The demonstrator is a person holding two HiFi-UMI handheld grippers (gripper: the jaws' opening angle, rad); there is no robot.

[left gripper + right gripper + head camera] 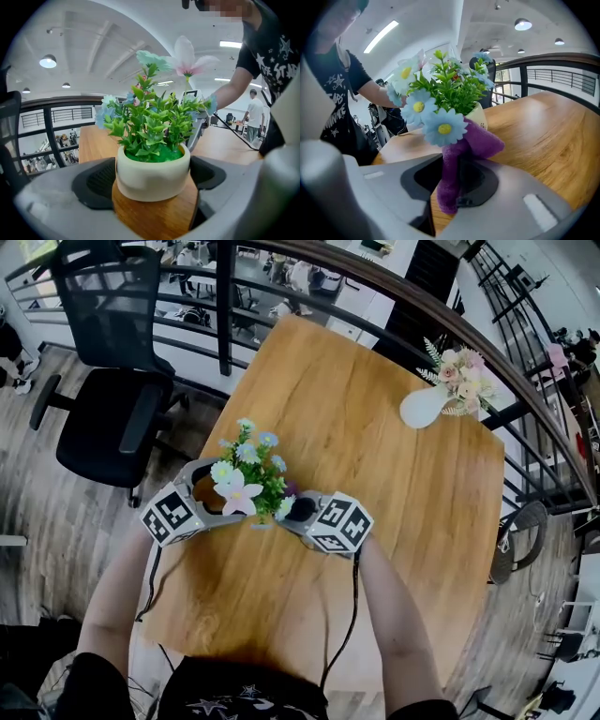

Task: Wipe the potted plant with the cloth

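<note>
Cloth (480, 140) partly behind blue flower (444, 127)

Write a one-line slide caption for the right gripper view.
Right gripper pinches a purple cloth at the potted plant on a wooden table.

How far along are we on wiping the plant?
Done: the cloth is picked up, pinched in the right tongs, and the left tongs clamp the pot on the table. In hand: the cloth sits against the pot's side, just below a blue flower. Left: the leaves and flowers; nothing shows how much has been wiped.
</note>
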